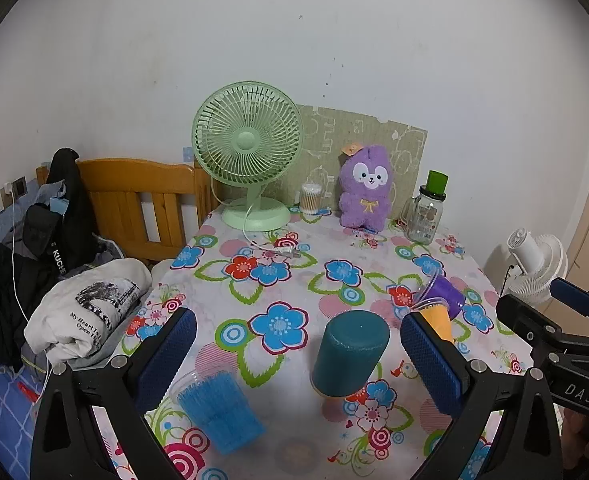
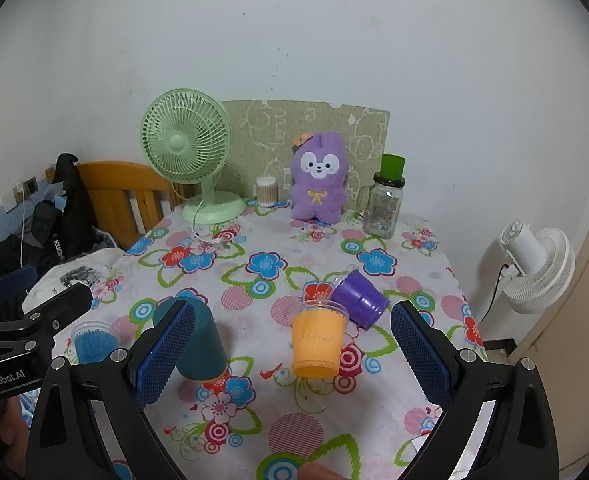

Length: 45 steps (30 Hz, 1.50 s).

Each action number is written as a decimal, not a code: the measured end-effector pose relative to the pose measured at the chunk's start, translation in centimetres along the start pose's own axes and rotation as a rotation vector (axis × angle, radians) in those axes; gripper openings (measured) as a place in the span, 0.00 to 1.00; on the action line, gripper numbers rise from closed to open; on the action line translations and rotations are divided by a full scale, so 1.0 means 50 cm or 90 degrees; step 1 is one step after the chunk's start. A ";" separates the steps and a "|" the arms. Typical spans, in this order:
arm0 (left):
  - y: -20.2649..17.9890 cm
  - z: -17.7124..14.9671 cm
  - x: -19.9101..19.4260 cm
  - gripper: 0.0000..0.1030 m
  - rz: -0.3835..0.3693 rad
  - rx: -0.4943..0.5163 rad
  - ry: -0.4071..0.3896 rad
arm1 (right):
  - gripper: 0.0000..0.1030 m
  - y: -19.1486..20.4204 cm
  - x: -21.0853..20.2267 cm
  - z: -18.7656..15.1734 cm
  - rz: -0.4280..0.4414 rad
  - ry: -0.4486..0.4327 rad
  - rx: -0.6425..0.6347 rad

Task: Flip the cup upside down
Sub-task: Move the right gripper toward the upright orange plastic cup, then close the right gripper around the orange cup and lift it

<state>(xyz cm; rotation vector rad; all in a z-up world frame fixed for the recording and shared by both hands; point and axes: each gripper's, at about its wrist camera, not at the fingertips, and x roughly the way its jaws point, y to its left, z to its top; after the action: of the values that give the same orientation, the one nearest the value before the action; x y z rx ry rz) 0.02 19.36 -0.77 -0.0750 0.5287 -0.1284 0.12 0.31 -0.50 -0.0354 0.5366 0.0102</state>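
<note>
A teal cup (image 1: 348, 354) stands upside down on the floral tablecloth (image 1: 294, 280); it also shows in the right wrist view (image 2: 198, 344). An orange cup (image 2: 318, 340) stands upright and a purple cup (image 2: 360, 298) lies on its side behind it. A blue ribbed cup (image 1: 220, 414) stands upright at the front left. My left gripper (image 1: 298, 360) is open and empty, with the teal cup between its fingers' lines. My right gripper (image 2: 292, 356) is open and empty, with the orange cup ahead between its fingers.
A green desk fan (image 1: 248, 156), a cotton swab jar (image 1: 310, 199), a purple plush toy (image 1: 364, 192) and a glass jar with a green lid (image 1: 426, 214) stand along the table's back. Clothes (image 1: 90, 312) lie on the left. A white fan (image 2: 534, 264) stands at the right.
</note>
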 end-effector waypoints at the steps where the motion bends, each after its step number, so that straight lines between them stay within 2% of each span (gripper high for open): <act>1: 0.007 -0.012 0.013 1.00 0.000 0.000 0.002 | 0.97 0.001 0.003 -0.001 0.000 0.002 0.000; 13: 0.008 -0.033 0.078 1.00 -0.003 0.003 0.051 | 0.97 -0.004 0.066 -0.017 0.001 0.042 -0.002; 23: -0.012 -0.055 0.158 1.00 -0.023 0.018 0.108 | 0.97 -0.037 0.169 -0.048 -0.036 0.129 0.014; 31: -0.056 -0.077 0.217 1.00 -0.042 0.072 0.157 | 0.96 -0.074 0.259 -0.070 -0.048 0.202 0.023; 36: -0.087 -0.090 0.251 1.00 -0.048 0.123 0.189 | 0.96 -0.093 0.314 -0.086 -0.024 0.248 0.042; 39: -0.091 -0.093 0.261 1.00 -0.046 0.129 0.196 | 0.96 -0.096 0.342 -0.096 -0.015 0.266 0.047; 43: -0.089 -0.095 0.266 1.00 -0.043 0.131 0.202 | 0.79 -0.086 0.375 -0.104 -0.001 0.287 0.035; 45: -0.086 -0.097 0.267 1.00 -0.042 0.130 0.205 | 0.64 -0.083 0.392 -0.109 0.009 0.304 0.032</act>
<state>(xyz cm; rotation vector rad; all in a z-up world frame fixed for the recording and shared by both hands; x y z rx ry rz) 8.56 13.02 -11.12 0.1308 0.8316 -0.2605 14.23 -4.00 -15.08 0.0155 1.0139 0.0012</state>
